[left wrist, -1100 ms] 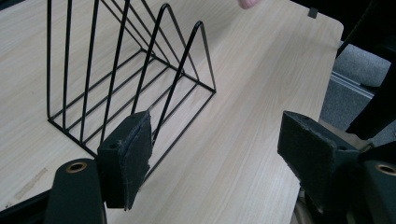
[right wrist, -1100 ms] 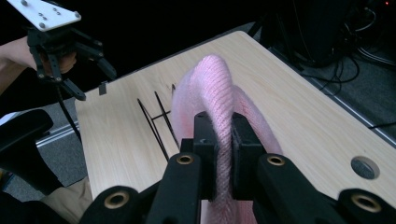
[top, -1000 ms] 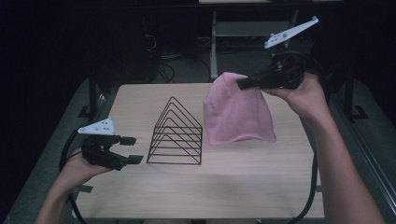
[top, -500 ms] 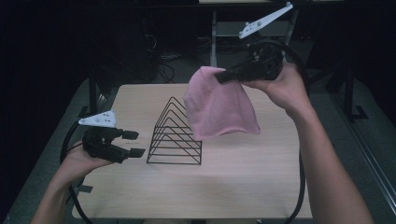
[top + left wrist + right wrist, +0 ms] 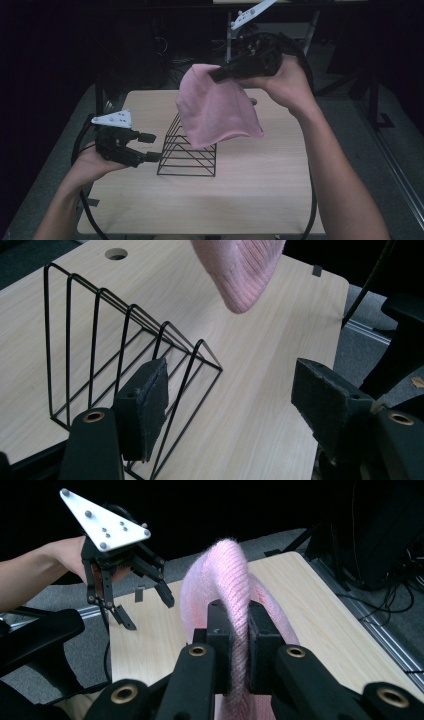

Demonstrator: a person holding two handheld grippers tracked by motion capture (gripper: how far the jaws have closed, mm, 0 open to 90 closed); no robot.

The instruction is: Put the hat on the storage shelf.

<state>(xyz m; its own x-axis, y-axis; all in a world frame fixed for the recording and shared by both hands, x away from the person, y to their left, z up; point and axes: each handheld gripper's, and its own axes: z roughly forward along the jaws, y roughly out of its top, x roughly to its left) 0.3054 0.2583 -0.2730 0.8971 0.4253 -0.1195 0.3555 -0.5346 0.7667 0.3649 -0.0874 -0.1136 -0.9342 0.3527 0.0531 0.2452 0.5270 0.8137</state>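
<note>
A pink knitted hat (image 5: 217,112) hangs in the air from my right gripper (image 5: 216,76), which is shut on its top fold. The hat droops over the back of a black wire rack (image 5: 190,155) of triangular hoops standing on the table. In the right gripper view the pads pinch the hat (image 5: 225,575) at the right gripper (image 5: 235,635). My left gripper (image 5: 151,146) hovers just left of the rack, open. Its jaws have just been closing a little, with nothing pressed between them. In the left gripper view the rack (image 5: 100,340) stands close beyond the left gripper (image 5: 230,410), and the hat's rim (image 5: 240,270) hangs above.
The light wooden table (image 5: 250,200) has bare room in front of and to the right of the rack. A round cable hole (image 5: 116,253) sits near the far edge. Dark floor, cables and a stand lie beyond the table.
My right gripper has carried the hat up and to the left, from beside the rack to above it. The left gripper has risen slightly near the rack's left side.
</note>
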